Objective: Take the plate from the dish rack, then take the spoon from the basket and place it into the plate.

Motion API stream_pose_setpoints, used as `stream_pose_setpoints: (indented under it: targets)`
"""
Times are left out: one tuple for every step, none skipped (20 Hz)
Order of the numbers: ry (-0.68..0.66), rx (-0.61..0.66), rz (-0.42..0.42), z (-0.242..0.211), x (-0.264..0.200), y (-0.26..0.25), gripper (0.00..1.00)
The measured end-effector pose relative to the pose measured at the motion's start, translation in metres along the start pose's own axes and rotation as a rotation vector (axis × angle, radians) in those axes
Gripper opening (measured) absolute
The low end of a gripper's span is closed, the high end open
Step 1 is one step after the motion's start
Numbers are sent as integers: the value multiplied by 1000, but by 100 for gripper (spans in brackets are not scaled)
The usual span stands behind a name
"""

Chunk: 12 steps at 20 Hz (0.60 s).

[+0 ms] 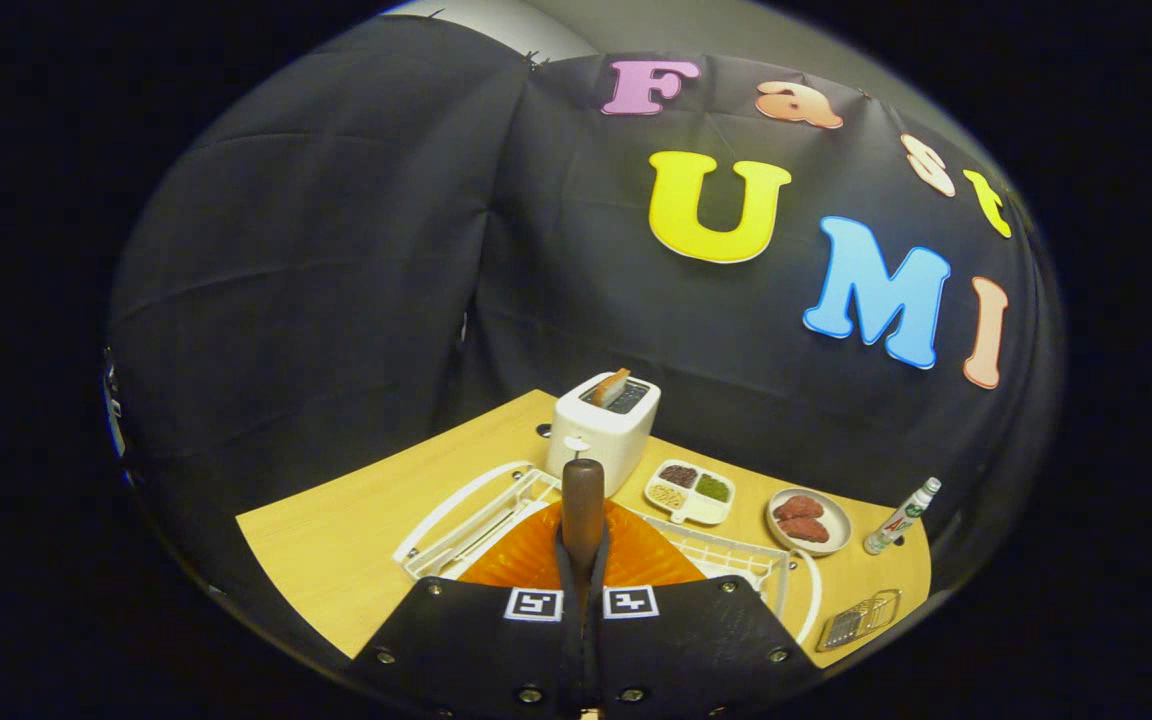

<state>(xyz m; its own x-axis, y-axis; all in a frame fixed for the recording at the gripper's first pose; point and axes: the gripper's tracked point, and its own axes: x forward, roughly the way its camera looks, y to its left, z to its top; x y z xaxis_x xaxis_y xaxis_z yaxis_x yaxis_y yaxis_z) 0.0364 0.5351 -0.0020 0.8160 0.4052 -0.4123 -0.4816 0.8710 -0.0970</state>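
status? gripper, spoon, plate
Gripper shut on spoon handle, held upright. Orange plate just beyond fingers, by white rack. Toaster behind; nothing blocking.

Black cloth wall (336, 250) behind wooden table (336, 540) — pale wall (716, 25) above cloth, dim light.

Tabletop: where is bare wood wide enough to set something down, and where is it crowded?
The widest bare patch of the table lies beside the white dish rack, on the side away from the toaster. Crowded: divided snack tray, plate of meat, bottle and grater. The gripper is shut on a brown-handled spoon above the orange plate.
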Motion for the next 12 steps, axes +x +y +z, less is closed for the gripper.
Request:
stream_pose_setpoints:
  targets:
    - [8, -8, 20, -8, -1, 11, 0]
    - [14, -18, 37, -17, -1, 21, 0]
    - [20, -27, 52, -25, -2, 30, 1]
    - [29, -31, 68, -34, -4, 38, 1]
    - [32, -32, 86, -42, -6, 46, 1]
    - [33, -32, 102, -50, -6, 52, 1]
    - [32, -29, 120, -58, -7, 57, 1]
    - [27, -19, 136, -64, -7, 62, 1]
    - [25, -9, 147, -71, -7, 66, 1]
    - [26, -3, 154, -78, -8, 68, 1]
    - [30, -1, 160, -85, -8, 70, 0]
    - [40, -2, 166, -94, -8, 73, 1]
